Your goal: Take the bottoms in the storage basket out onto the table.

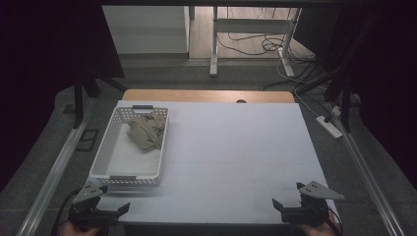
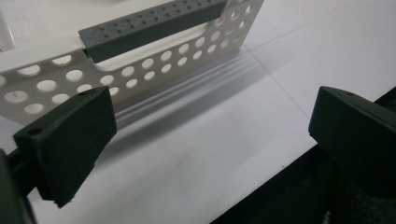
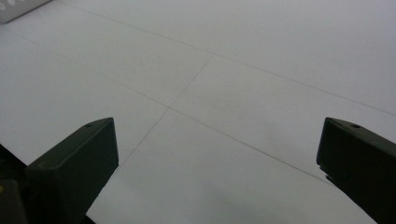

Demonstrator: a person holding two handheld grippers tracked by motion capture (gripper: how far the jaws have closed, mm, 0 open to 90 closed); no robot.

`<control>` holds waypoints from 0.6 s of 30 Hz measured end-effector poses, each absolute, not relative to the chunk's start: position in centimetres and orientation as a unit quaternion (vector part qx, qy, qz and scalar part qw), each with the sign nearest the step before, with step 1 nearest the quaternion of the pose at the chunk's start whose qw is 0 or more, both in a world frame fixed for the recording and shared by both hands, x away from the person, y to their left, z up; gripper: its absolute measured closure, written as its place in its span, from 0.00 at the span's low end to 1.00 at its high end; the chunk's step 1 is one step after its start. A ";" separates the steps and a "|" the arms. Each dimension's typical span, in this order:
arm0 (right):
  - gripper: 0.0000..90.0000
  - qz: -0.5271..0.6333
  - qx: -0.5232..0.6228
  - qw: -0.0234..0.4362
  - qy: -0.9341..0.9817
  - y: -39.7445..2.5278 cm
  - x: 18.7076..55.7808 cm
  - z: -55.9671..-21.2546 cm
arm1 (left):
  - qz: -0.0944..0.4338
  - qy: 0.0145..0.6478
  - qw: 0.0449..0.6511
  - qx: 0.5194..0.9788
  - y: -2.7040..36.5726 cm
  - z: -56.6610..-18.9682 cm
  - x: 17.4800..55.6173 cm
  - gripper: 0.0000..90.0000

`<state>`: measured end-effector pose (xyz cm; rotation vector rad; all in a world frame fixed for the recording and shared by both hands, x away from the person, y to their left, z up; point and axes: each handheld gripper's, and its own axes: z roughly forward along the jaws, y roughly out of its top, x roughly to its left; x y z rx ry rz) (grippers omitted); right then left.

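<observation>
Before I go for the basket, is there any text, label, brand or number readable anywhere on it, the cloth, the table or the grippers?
None can be read.
White basket and its grey handle: no print.
Crumpled tan cloth: no tag showing.
White table sheet: only faint seam lines.

White perforated basket (image 1: 104,160), table's left — crumpled, seemingly khaki cloth (image 1: 146,130) inside

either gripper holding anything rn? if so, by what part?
Nothing is held. The left gripper is open near the basket, short of its grey handle; the right gripper is open over the bare table.
</observation>
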<state>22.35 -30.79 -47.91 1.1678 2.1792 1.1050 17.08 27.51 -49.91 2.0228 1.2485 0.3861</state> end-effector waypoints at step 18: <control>0.00 0.392 0.412 0.205 0.796 -30.6 22.5 -48.0 | 0.151 0.483 0.332 0.796 26.9 -50.1 17.4 0.01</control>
